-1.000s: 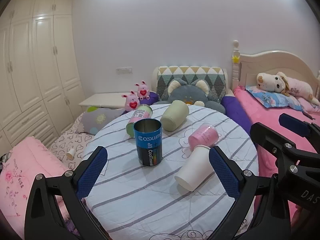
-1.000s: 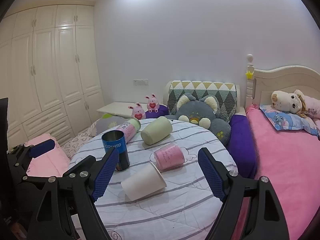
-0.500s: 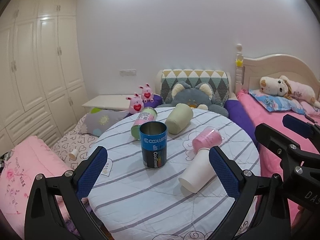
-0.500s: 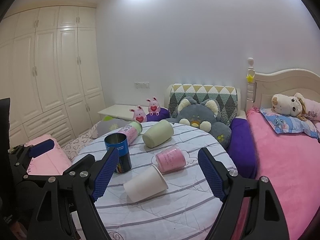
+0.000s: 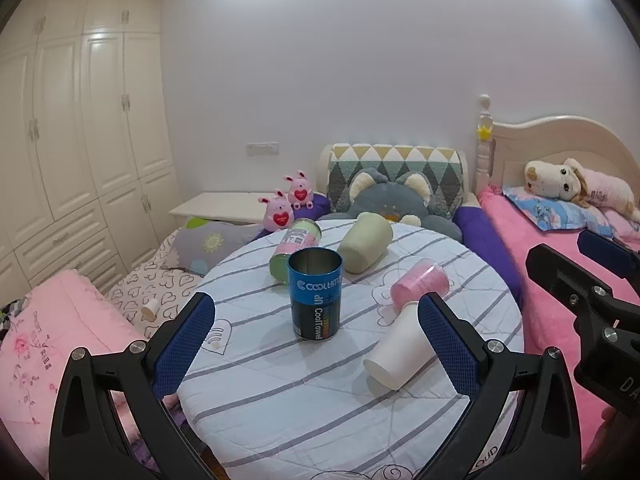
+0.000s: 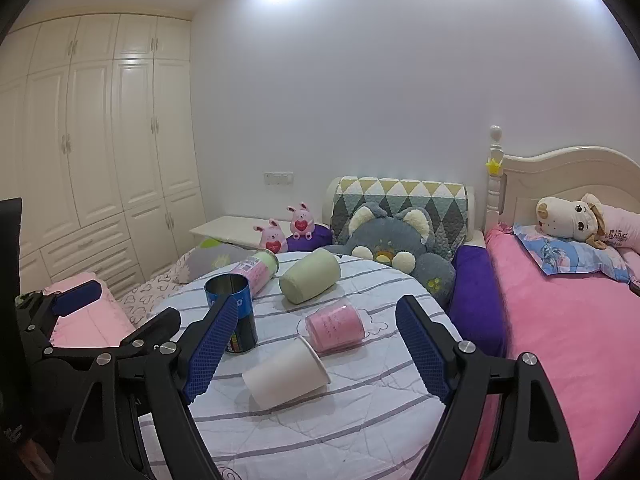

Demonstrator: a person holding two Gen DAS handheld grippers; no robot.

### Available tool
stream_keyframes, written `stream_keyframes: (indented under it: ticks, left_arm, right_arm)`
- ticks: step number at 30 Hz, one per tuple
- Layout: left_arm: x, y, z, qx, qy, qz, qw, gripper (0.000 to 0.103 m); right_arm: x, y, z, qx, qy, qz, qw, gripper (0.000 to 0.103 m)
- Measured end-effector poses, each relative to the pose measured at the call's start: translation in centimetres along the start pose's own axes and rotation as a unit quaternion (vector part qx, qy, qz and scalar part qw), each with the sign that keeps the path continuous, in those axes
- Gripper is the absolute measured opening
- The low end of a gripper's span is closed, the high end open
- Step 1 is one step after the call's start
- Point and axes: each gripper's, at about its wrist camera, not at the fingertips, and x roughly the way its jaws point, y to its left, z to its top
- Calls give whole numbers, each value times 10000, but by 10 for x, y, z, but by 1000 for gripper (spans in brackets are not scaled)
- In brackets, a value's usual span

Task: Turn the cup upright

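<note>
On the round table (image 5: 304,408) with a striped cloth, a blue metal cup (image 5: 316,294) (image 6: 234,314) stands upright. Several cups lie on their sides: a white paper cup (image 5: 398,350) (image 6: 286,372), a pink cup (image 5: 420,284) (image 6: 336,328), a pale green cup (image 5: 366,242) (image 6: 310,280) and a green-and-pink can (image 5: 294,246) (image 6: 256,272). My left gripper (image 5: 316,344) is open and empty, held back from the blue cup. My right gripper (image 6: 316,348) is open and empty, held back from the white cup.
A pink bed (image 6: 568,344) with plush toys stands to the right. A grey cat cushion (image 5: 388,200) and purple pillows lie behind the table. White wardrobes (image 5: 80,132) line the left wall. Pink bedding (image 5: 48,332) lies at the left.
Both grippers have drawn back and tilted up a little, so the table sits lower in both views. Both stay open. No cup has moved.
</note>
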Motion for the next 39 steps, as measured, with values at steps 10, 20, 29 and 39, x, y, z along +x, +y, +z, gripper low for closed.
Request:
stream_keyframes:
  ticks: [10, 20, 29, 39]
  left_arm:
    - [-4, 6, 3, -169, -131, 46, 9998, 103]
    - [-4, 4, 4, -161, -176, 31, 9997, 103]
    - [-6, 3, 4, -142, -188, 48, 9997, 103]
    - [-13, 5, 5, -140, -279, 107, 9995, 103]
  right_arm:
    - [3, 2, -1, -35, 90, -24, 10000, 83]
    - [1, 5, -1, -71, 80, -47, 9999, 83]
    - [1, 5, -1, -81, 74, -44, 9999, 83]
    - [1, 5, 1, -64, 43, -12, 10000, 83]
